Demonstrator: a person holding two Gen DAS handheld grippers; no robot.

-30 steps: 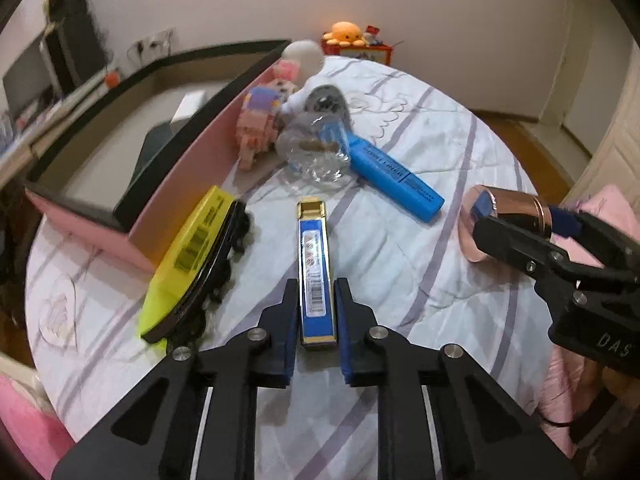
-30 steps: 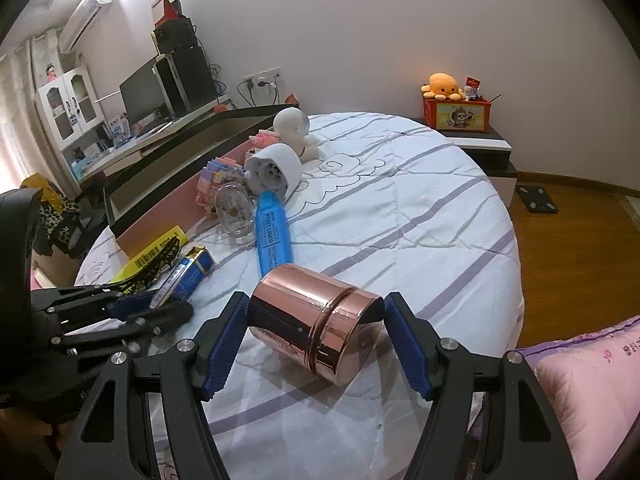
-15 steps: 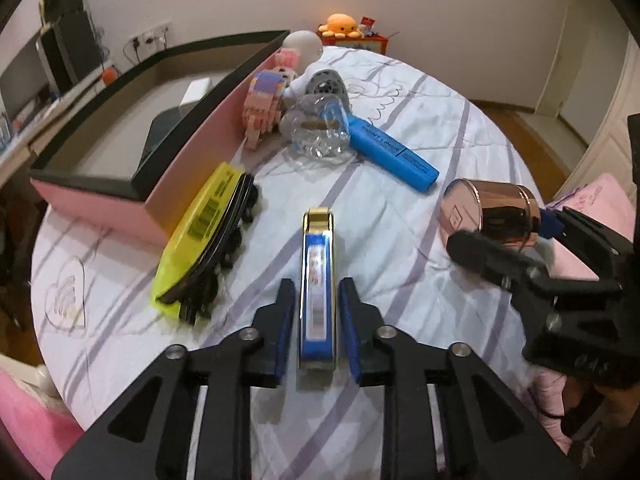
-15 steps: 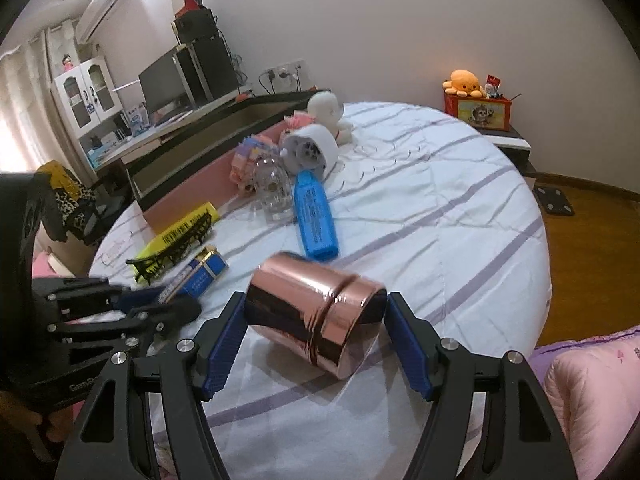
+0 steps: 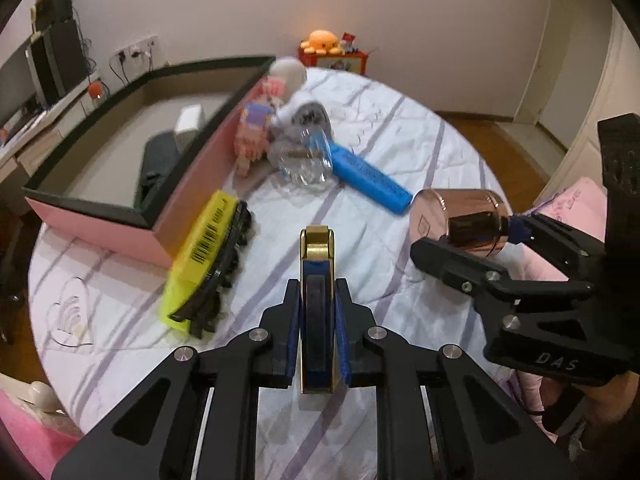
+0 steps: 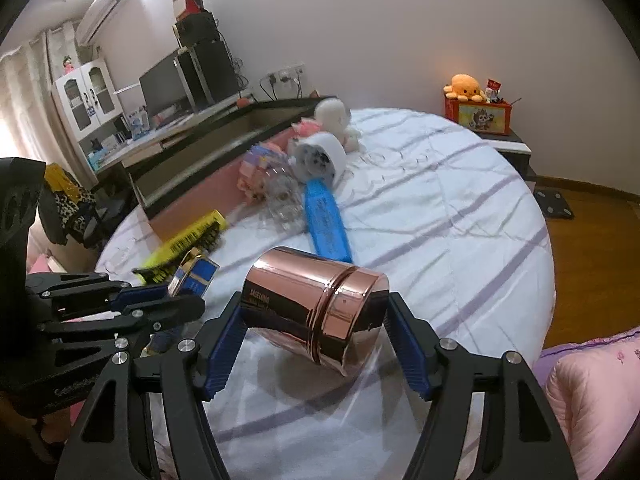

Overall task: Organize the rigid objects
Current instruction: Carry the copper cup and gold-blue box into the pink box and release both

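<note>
My left gripper [image 5: 318, 320] is shut on a narrow blue and gold box [image 5: 317, 264] and holds it above the round table; the box also shows in the right wrist view [image 6: 194, 276]. My right gripper [image 6: 316, 328] is shut on a rose-gold metal canister [image 6: 316, 304], lifted off the cloth and lying sideways between the pads; the canister also shows in the left wrist view [image 5: 460, 220]. The pink open box [image 5: 120, 160] with a dark rim stands at the table's left, with a black item and a white item inside.
On the striped cloth lie a yellow comb pack [image 5: 208, 256], a blue marker [image 5: 370, 180], a clear glass item [image 5: 300, 160], a pink block toy [image 5: 252, 140], a white cup [image 6: 320, 156] and a white figure [image 6: 332, 116]. A pink pillow [image 6: 592, 400] is at the right.
Both grippers have risen with their loads. The blue and gold box has turned onto its edge in the left gripper. The canister is higher off the cloth.
</note>
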